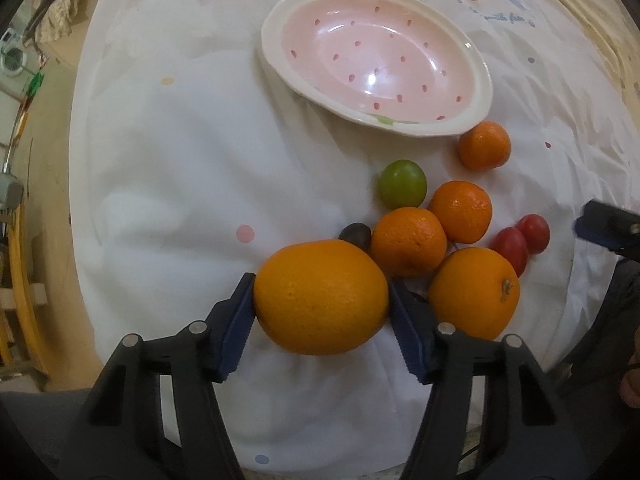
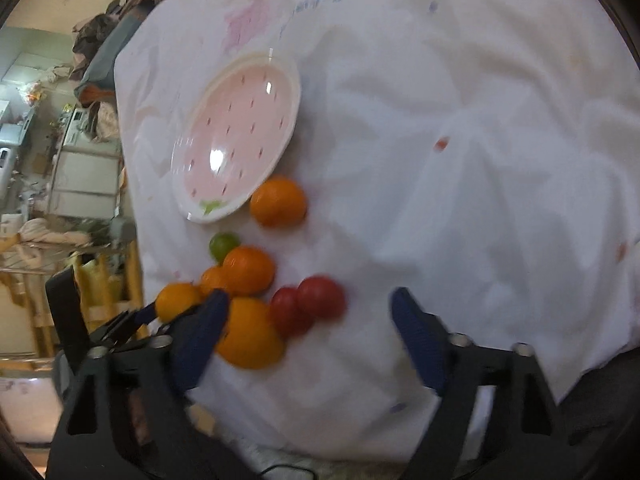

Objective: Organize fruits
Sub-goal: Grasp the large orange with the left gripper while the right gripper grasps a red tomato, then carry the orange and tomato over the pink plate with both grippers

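My left gripper [image 1: 321, 280] is shut on a large orange [image 1: 320, 296], its blue pads pressing on both sides. Beside it lie a second orange [image 1: 474, 292], three mandarins [image 1: 408, 240], a green lime [image 1: 402, 184], a dark plum [image 1: 356, 236] and two red tomatoes [image 1: 510, 248]. A pink dotted bowl [image 1: 276, 60] stands empty behind them. My right gripper [image 2: 309, 293] hangs open over the two tomatoes [image 2: 320, 296] without touching them. Its left finger [image 2: 200, 336] overlaps the second orange [image 2: 248, 332]. The right wrist view is blurred.
A crumpled white tablecloth [image 1: 180, 200] with coloured dots covers the round table, whose edge curves down the left. Bare wood [image 1: 580, 12] shows at the far right. Cluttered shelves and furniture [image 2: 60, 160] stand beyond the table. A hand [image 1: 632, 380] shows at the right edge.
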Demonstrator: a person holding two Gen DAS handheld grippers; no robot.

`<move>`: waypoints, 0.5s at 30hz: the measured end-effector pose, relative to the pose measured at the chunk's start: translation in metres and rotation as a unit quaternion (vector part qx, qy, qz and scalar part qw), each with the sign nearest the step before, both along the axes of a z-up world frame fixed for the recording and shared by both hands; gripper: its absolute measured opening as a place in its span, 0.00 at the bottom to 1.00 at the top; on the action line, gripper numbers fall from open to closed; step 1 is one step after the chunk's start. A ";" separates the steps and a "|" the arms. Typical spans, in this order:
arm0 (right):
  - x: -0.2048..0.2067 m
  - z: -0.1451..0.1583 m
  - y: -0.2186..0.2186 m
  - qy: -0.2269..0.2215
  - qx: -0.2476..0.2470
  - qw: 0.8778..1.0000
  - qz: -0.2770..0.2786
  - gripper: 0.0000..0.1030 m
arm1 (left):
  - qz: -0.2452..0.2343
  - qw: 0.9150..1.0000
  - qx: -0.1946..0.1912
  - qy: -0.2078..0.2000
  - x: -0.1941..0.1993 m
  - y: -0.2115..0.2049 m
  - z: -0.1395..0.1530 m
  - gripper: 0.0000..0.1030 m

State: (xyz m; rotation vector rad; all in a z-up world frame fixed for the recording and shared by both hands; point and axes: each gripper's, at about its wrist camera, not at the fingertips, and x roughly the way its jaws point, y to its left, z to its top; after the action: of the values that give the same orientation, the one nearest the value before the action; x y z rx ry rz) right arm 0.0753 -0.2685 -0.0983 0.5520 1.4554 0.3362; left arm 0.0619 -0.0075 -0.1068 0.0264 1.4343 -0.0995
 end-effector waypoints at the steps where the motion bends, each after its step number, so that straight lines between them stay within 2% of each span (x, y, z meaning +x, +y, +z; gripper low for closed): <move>1: -0.001 -0.002 0.003 0.006 0.002 1.000 0.005 0.69 | 0.002 1.000 -0.002 -0.002 -0.001 0.002 0.002 0.57; 2: -0.002 -0.003 0.006 0.009 -0.002 1.000 0.010 0.63 | 0.006 1.000 -0.006 -0.004 -0.003 0.000 0.003 0.57; 6: -0.004 -0.010 0.010 0.018 -0.021 1.000 0.008 0.53 | 0.018 0.999 -0.019 -0.037 -0.014 0.006 0.028 0.56; 8: -0.004 -0.017 0.010 0.027 -0.027 0.999 -0.002 0.42 | 0.023 0.998 -0.018 -0.052 -0.016 0.010 0.036 0.56; 10: -0.003 -0.024 0.011 0.035 -0.034 0.999 -0.010 0.36 | 0.031 0.997 -0.015 -0.065 -0.018 0.017 0.042 0.56; 15: 0.001 -0.029 0.013 0.036 -0.029 0.999 -0.019 0.34 | 0.041 0.996 -0.016 -0.077 -0.020 0.027 0.048 0.56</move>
State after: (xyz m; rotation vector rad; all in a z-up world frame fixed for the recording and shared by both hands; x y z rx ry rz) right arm 0.0758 -0.2558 -0.1276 0.5491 1.5177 0.2445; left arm 0.0419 0.0199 -0.0588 -0.0513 1.2784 -0.0513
